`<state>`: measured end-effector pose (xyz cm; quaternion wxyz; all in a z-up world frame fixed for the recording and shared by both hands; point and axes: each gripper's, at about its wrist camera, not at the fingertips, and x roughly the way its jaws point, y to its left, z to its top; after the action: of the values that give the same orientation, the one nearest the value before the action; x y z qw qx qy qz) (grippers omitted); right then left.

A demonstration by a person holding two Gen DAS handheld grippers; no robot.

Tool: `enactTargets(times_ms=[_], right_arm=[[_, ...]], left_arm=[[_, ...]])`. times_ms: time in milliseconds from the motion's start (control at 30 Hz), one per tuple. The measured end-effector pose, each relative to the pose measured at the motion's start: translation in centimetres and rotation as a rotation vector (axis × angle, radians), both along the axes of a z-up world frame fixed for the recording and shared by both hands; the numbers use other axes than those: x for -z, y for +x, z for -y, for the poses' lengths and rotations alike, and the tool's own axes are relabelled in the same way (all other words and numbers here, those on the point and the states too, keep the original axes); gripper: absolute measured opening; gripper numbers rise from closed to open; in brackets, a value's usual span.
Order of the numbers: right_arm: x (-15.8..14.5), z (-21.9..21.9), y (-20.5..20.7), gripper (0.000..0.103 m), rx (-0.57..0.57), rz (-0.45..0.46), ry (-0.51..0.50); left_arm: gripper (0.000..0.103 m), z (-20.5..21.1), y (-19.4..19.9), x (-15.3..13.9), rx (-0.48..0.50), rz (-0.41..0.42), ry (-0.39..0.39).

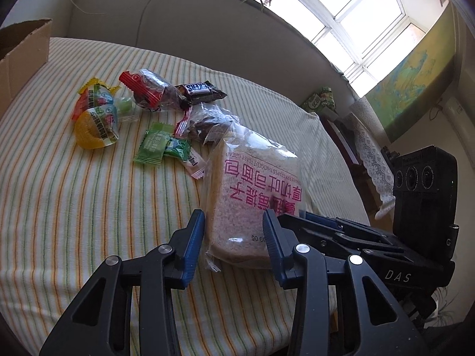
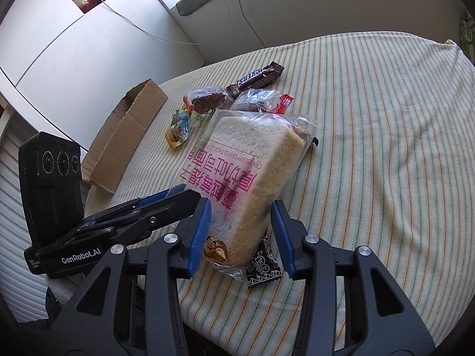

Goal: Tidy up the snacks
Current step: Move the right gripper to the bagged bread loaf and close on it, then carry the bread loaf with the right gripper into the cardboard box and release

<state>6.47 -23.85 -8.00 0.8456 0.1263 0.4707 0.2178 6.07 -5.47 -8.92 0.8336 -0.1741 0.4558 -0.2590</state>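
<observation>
The left gripper (image 1: 234, 237) and the right gripper (image 2: 242, 231) each stand around the near end of one bag of toast bread (image 1: 255, 195). The blue fingers (image 1: 194, 246) of the left one lie against the plastic on both sides. On the right gripper, the left pad touches the bag, but the right pad stands a little apart from it; whether this one really pinches, I cannot tell.

The bread is a thick, pale, rough slice in clear crinkled plastic with pink print. It lies on a striped cloth (image 1: 89, 207) with thin green and orange lines. Under its near end lies one small black packet (image 2: 264, 267).

Beyond the bread is a small heap of snacks: one dark chocolate bar (image 1: 200, 90), two clear bags with red edges and dark cake inside, two round jelly cups (image 1: 95, 127), two green candy wrappers (image 1: 151, 146) and one small white one.

Left of the bread stands one open cardboard box (image 2: 124, 136), brown and flat-sided, at the edge of the cloth. Right of the bread the cloth is bare and wide.
</observation>
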Motion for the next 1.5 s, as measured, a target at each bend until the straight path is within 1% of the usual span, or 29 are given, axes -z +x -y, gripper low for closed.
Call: enactTargets(times_ms=[233,400,633,833,1233,1500], right_arm=[[-0.7,-1.0,-0.5,0.042,-0.027,0.038,-0.066],[-1.5,-1.7,-0.7,0.042,-0.047,0.058,-0.070],[-3.4,-4.1,-0.2,0.041,-0.102,0.104,-0.069],[-5.0,-7.2,0.3,0.041,-0.166,0.141,-0.069],[-7.1,-15.2,2.4,0.041,-0.294,0.199,-0.051],[-7.4,-20.8,4.1,0.041,-0.367,0.212,-0.030]], left_arm=[[0.037,-0.2,-0.5,-0.3,-0.008,0.021,0.023],[0.036,-1.1,-0.9,-1.1,-0.035,0.045,0.020],[0.036,-3.7,-1.4,-2.8,-0.101,0.096,0.017],[0.036,-6.7,-1.7,-4.1,-0.169,0.134,0.024],[0.036,-13.8,-2.3,-6.6,-0.308,0.188,0.047],[0.036,-18.3,-2.7,-6.8,-0.402,0.193,0.063]])
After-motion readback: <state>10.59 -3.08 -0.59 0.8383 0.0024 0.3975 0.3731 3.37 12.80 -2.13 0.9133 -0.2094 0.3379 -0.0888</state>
